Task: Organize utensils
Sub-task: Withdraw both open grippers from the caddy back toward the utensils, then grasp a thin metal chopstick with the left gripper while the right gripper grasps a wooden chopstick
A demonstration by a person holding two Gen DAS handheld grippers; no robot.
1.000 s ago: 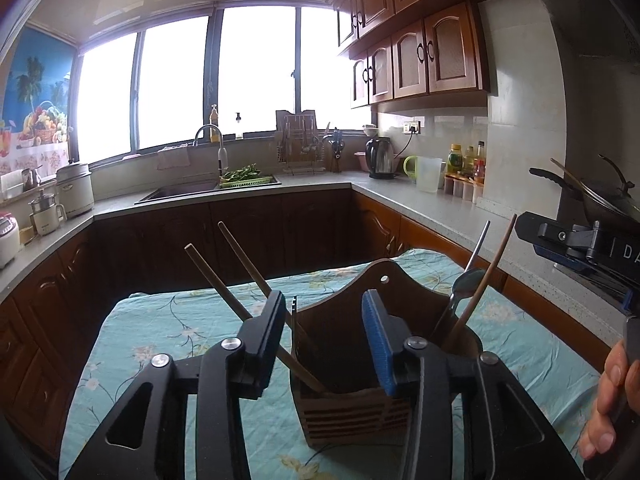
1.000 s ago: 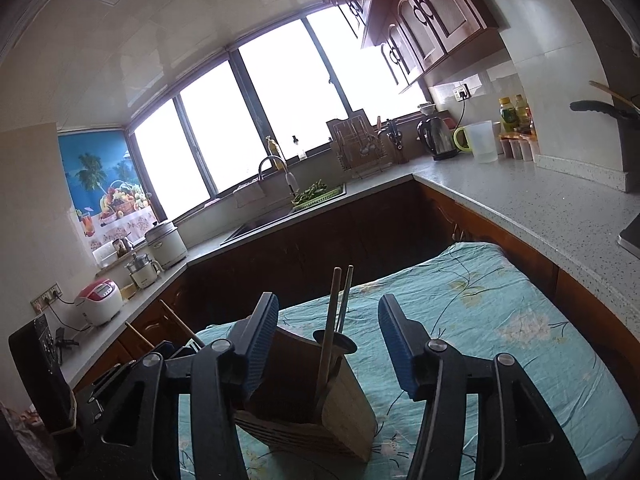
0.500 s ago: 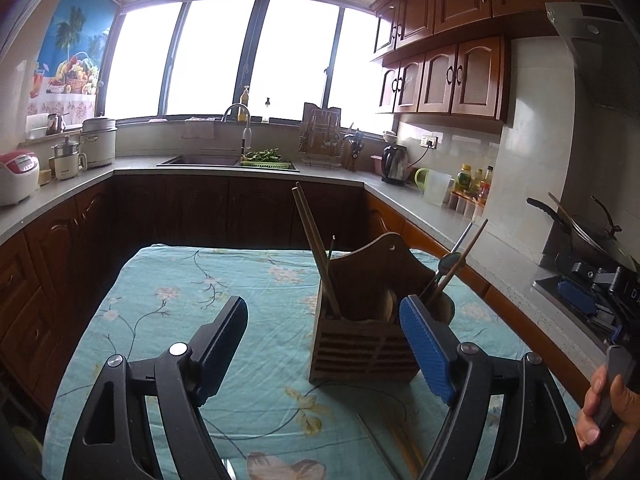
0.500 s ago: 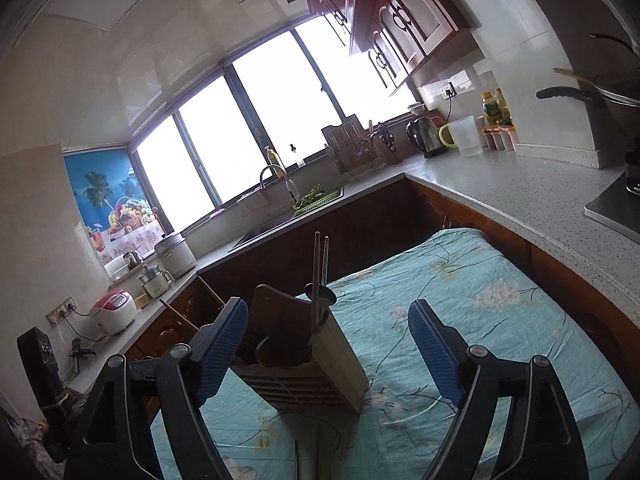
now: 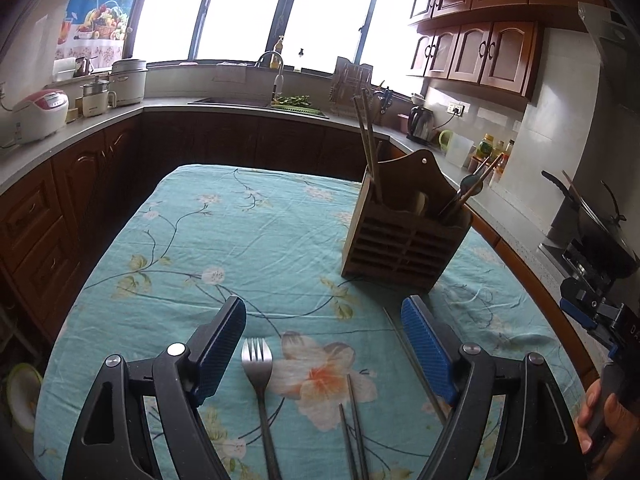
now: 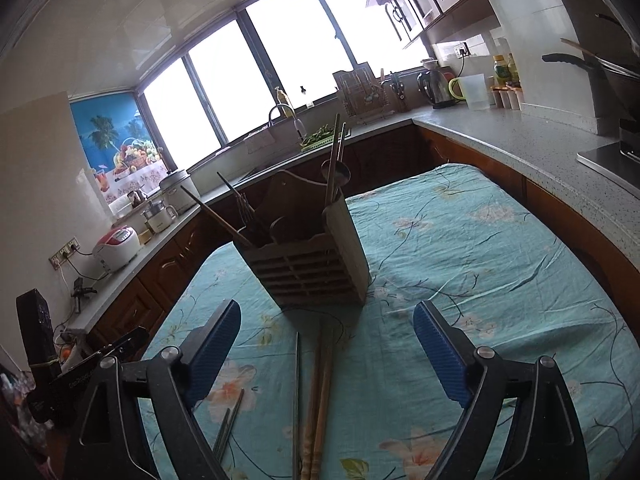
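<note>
Wooden slatted utensil holder (image 5: 404,244) upright on cloth w/ chopsticks, spoon inside. Metal fork (image 5: 259,380), dark chopsticks (image 5: 354,428), wooden chopsticks (image 6: 320,396) flat in front.

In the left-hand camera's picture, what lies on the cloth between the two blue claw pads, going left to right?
Fork → pair of dark metal chopsticks → single thin metal chopstick close beside the right pad.

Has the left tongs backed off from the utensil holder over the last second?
Yes. The left tongs pulled back toward the near table edge: the holder, earlier between the jaws, now stands ahead of them, and a fork lies between.
</note>
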